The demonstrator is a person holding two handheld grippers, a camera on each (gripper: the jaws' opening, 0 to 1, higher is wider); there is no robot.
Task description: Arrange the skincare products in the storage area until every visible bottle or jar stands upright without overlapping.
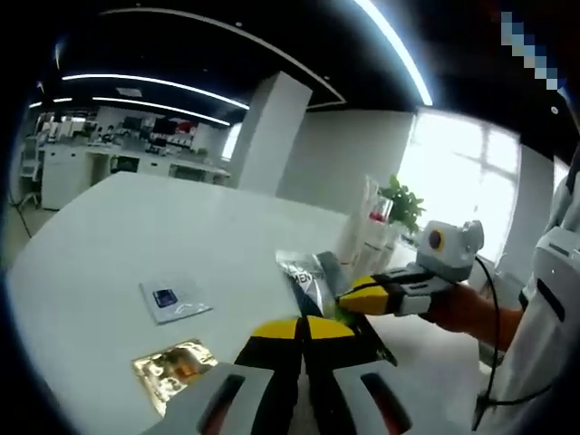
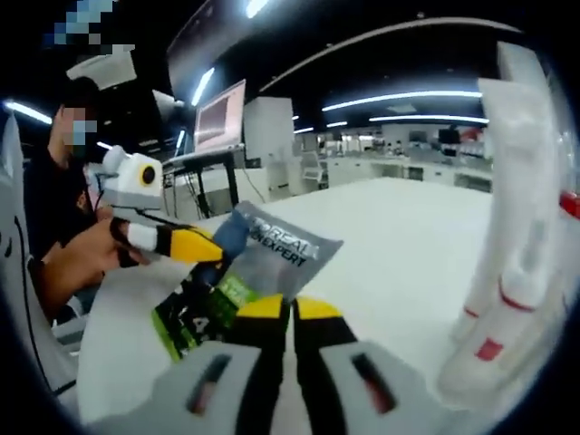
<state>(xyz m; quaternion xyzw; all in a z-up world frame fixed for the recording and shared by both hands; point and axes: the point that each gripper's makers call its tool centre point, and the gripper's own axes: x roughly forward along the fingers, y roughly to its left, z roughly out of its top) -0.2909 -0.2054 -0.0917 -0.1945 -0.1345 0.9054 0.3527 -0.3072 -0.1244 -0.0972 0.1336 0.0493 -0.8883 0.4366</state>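
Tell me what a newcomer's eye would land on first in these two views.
First, the grey and green sachet held up over the white table, pinched between the yellow tips of both grippers: the left gripper and the right gripper, each shut on it. Next, the tall white bottles with red bands standing upright at the right of the right gripper view. Then the gold packet and small blue-marked sachet lying flat on the table.
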